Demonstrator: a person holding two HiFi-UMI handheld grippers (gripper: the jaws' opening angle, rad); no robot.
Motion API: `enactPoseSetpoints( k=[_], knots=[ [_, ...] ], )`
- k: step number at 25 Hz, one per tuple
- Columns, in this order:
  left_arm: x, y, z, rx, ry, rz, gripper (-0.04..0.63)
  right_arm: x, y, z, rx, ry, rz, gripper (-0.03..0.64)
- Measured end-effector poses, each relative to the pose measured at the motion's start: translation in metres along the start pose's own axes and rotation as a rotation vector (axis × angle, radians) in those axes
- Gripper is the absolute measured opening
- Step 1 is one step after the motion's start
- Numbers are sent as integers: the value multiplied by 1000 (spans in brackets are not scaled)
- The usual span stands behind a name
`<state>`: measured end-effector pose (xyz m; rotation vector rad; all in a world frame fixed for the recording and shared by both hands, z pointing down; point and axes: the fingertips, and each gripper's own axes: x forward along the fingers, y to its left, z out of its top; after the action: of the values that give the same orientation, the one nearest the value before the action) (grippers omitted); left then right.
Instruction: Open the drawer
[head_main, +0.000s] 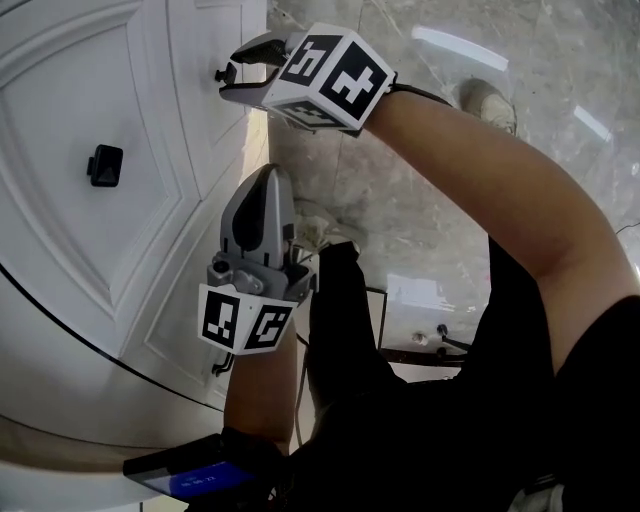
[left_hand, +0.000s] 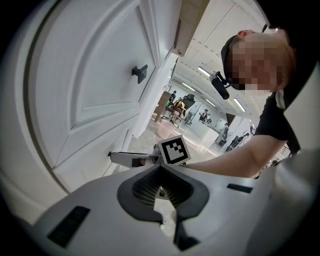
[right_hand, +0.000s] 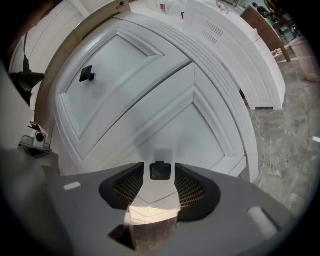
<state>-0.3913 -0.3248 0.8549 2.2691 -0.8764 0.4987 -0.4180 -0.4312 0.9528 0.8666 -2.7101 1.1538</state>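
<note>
R gripper (head_main: 236, 80) open round drawer knob (right_hand: 160, 171)

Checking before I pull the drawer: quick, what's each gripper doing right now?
Left gripper: shut, holding nothing.
Right gripper: open, with the small black knob between its jaws, not gripped.

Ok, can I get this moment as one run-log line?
stage: reaching | right gripper: open, drawer knob between jaws, not gripped | left gripper: shut, empty | drawer: closed
</note>
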Motion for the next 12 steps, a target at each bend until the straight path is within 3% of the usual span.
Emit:
enactPoseSetpoints(
  k=[12],
  knots=[
    [-1,-3,3,9,-22,-12,-9,14,-2,-2,-3,19,-9,135]
  ],
)
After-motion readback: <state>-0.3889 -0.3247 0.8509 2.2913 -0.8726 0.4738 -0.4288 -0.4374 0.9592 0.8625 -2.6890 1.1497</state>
